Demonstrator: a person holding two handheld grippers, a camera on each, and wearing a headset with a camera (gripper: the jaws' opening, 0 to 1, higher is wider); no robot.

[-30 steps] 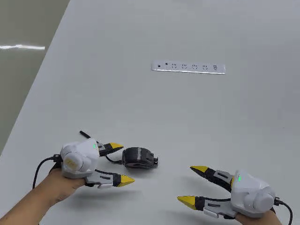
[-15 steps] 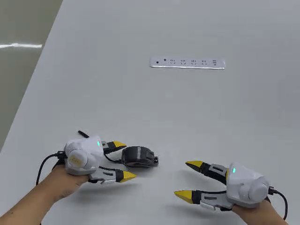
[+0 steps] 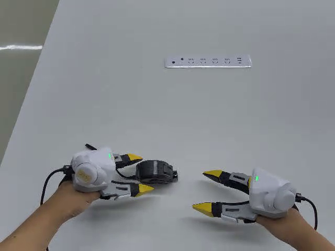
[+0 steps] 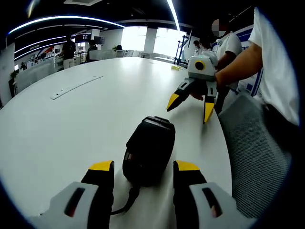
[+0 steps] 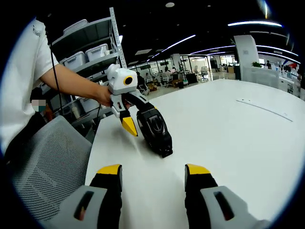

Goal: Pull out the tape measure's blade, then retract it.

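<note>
A black tape measure (image 3: 157,171) lies on the white table (image 3: 172,115) with its blade retracted and a black wrist strap trailing from its near end. My left gripper (image 3: 140,173) is open, its yellow-tipped jaws standing on either side of the case's near end without pinching it. The left gripper view has the case (image 4: 150,148) between the left gripper (image 4: 144,166) tips. My right gripper (image 3: 207,190) is open and empty, a short way right of the tape measure and pointing at it. The right gripper view shows the case (image 5: 156,126) ahead of the right gripper (image 5: 153,169).
A white power strip (image 3: 208,61) lies flat at the far middle of the table. The table's left edge runs diagonally, with the floor (image 3: 21,63) beyond it. A grey mesh chair (image 5: 47,162) stands by the table's near side.
My left gripper has slid forward, so its jaws now flank the tape measure's near end. My right gripper has drifted a little left toward the case. The tape measure has stayed put.
</note>
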